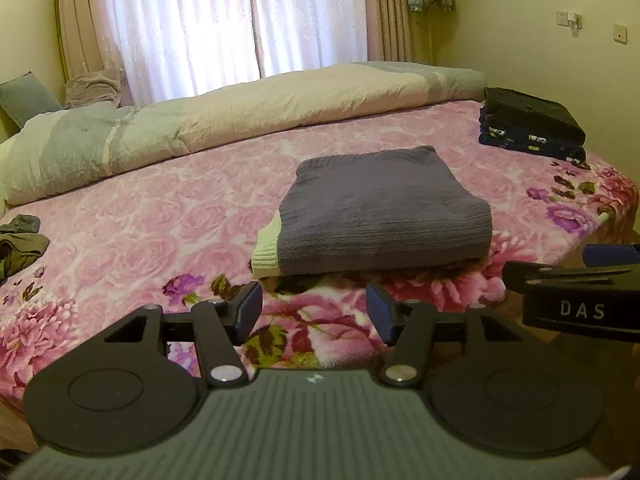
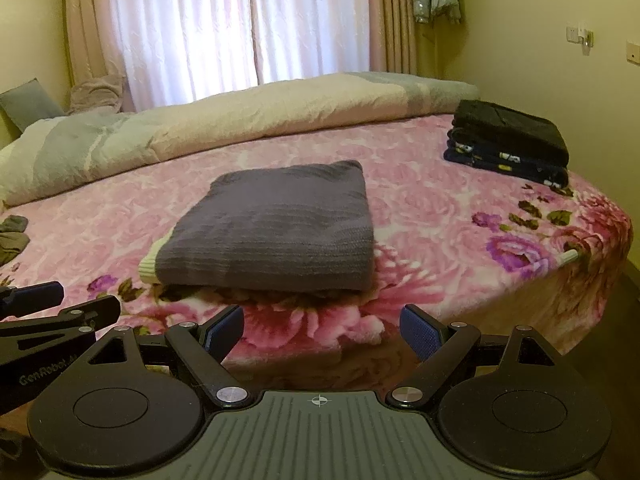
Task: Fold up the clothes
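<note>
On the pink floral bedspread (image 1: 132,216), near the bed's front edge, a folded grey knit sweater (image 1: 380,216) is lying flat as a neat rectangle, a pale ribbed hem (image 1: 266,254) peeking out at its left front corner. Just short of it, the left gripper (image 1: 314,306) is hovering with its blue-padded fingers (image 1: 250,306) standing wide apart and nothing between them. Beside it, the right gripper (image 2: 322,330) is hanging over the bed's edge, its fingers (image 2: 418,332) likewise spread and gripping nothing. Well apart at the far right corner, a stack of dark folded clothes (image 1: 532,126) is sitting, while an olive garment (image 1: 18,250) is lying crumpled at the left edge. Behind everything, a rolled duvet (image 1: 224,120) is stretching along the window side beneath white curtains (image 1: 224,20).
</note>
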Available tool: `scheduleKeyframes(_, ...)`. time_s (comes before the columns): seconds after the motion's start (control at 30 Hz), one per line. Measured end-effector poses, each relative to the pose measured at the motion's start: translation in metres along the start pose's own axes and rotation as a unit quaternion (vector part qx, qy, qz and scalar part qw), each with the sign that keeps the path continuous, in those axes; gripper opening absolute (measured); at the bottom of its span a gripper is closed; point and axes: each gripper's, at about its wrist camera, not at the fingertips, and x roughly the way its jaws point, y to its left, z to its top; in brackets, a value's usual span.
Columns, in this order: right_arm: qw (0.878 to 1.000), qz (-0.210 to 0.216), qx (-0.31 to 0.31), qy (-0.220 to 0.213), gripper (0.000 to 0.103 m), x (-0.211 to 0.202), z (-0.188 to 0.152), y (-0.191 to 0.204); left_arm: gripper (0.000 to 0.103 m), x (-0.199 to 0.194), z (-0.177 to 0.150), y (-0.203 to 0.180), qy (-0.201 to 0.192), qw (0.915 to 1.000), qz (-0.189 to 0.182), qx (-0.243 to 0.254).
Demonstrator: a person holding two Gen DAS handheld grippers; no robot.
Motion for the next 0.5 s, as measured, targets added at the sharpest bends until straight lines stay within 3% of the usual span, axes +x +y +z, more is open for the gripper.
scheduleKeyframes(0.3,1.0,0.003,-0.005,-0.01,0.088,-0.008,0.003,0.0,0.054,-0.008,-0.001,0.0,-0.008,0.9999,-0.009,-0.001)
scheduleKeyframes(0.5,1.0,0.005,0.0,0.001,0.088,0.01,0.004,-0.013,0.056,0.017,-0.001,0.013,0.011,0.9992,-0.023,-0.029)
